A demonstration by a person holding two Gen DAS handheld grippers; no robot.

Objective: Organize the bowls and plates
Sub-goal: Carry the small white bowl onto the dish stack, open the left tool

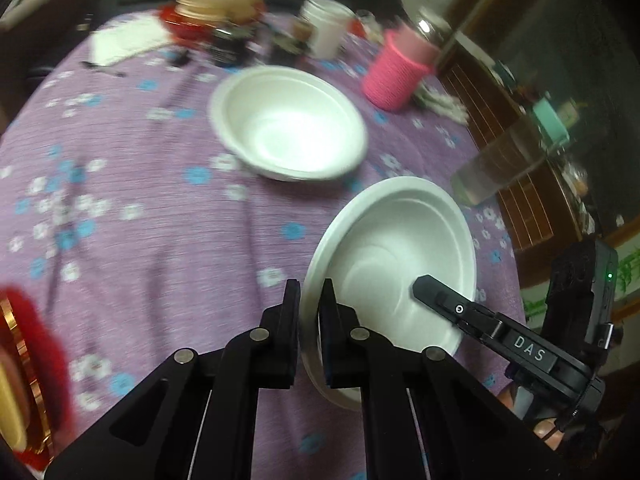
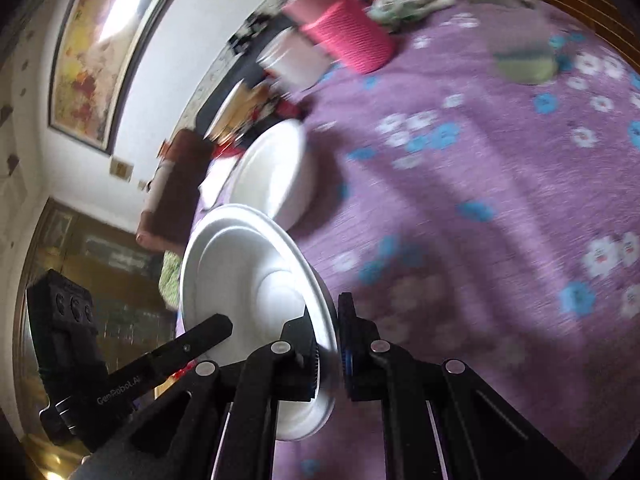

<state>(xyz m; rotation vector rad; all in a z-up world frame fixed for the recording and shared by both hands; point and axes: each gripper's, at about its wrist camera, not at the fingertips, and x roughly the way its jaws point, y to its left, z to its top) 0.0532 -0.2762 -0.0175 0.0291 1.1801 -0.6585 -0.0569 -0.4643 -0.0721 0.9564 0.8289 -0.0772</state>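
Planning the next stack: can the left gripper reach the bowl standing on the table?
Probably yes: only bare cloth lies between the left gripper and the table bowl. But it is shut on the held bowl, which the right gripper also seems to grip.

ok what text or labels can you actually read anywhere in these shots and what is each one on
"DAS" – white letters on the black finger of the right gripper, seen in the left wrist view.
"GenRobot.AI" – white letters on the black finger of the left gripper, seen in the right wrist view; the last letters are a little soft.
The dark jars at the far side of the table carry labels, too blurred to read.
The held white bowl bears no text.
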